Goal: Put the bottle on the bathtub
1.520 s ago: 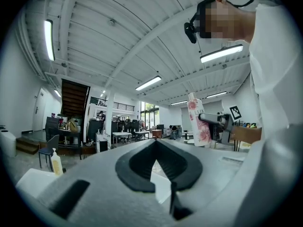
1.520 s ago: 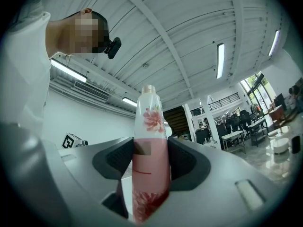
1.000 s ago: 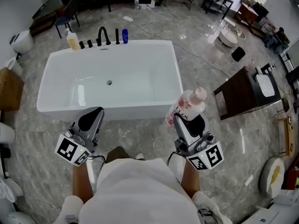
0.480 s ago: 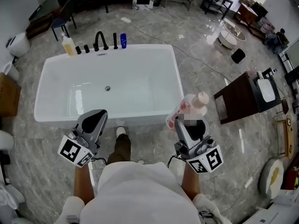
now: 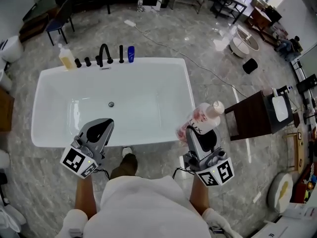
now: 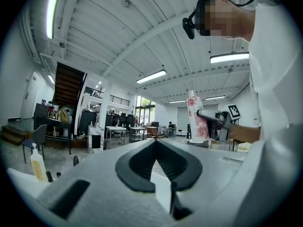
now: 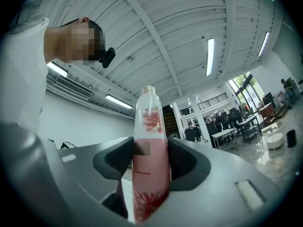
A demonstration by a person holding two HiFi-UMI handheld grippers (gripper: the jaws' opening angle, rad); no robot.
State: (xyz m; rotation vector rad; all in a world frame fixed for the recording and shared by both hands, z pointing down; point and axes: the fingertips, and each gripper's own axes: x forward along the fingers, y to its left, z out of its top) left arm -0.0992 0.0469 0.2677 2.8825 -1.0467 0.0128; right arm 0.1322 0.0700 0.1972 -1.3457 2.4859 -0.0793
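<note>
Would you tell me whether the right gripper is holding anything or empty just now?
Holding: the right gripper is shut on the pink floral bottle, whose body sits pressed between both fingers.

Head cam looks steeply down on white rectangular bathtub [image 5: 143, 108], left claw [image 5: 99, 126] & right claw [image 5: 199, 133] low in frame. Left claw cam sits behind its jaws, tilted up at white ribbed ceiling [image 6: 142, 41], facing twd right claw. Right claw cam, also tilted up, is v. close to pink-and-white flowered bottle [image 7: 151, 174]; all 3 views share it.
</note>
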